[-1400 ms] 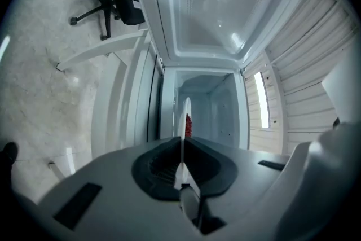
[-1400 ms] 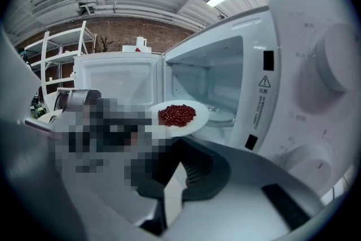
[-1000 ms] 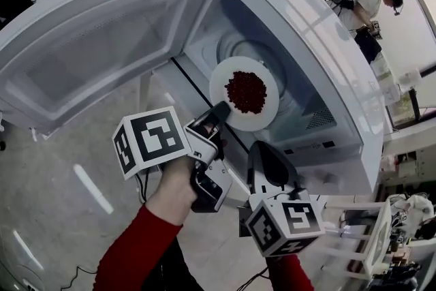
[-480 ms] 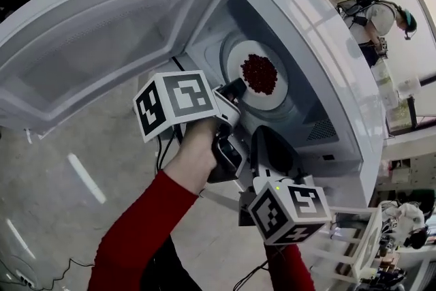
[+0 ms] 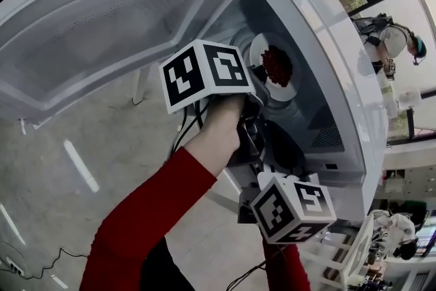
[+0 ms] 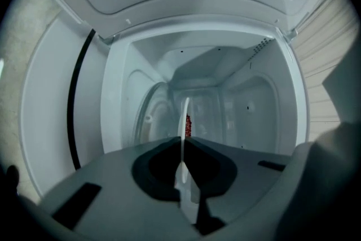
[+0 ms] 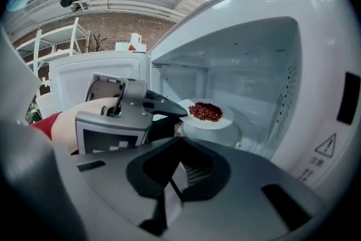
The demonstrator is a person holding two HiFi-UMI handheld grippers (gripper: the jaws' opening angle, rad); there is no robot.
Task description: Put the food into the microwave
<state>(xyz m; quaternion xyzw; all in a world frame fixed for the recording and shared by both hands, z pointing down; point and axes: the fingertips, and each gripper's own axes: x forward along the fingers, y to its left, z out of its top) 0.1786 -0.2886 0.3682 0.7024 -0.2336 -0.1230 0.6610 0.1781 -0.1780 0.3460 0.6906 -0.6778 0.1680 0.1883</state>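
Note:
The white plate [image 5: 281, 71] of red food [image 5: 276, 63] is inside the open microwave [image 5: 325, 44], held just above its glass turntable [image 7: 210, 134]. My left gripper [image 5: 259, 82] is shut on the plate's near rim, the arm in a red sleeve reaching into the cavity. In the left gripper view the plate [image 6: 184, 121] shows edge-on, clamped by my left gripper [image 6: 184, 173], with a little food [image 6: 188, 126] beyond. The right gripper view shows the plate [image 7: 221, 119], the food [image 7: 205, 111] and the left gripper [image 7: 169, 110]. My right gripper [image 7: 176, 179], also seen lower down [image 5: 278, 150], is shut and holds nothing, below the opening.
The microwave door [image 5: 102, 31] is swung wide open to the left. A control panel [image 5: 325, 140] is at the cavity's right. A white rack [image 5: 361, 252] stands at the lower right. A person [image 5: 392, 44] stands far off by the windows.
My left gripper has carried the plate from the cavity's mouth deeper into the microwave. The right gripper has stayed below the opening.

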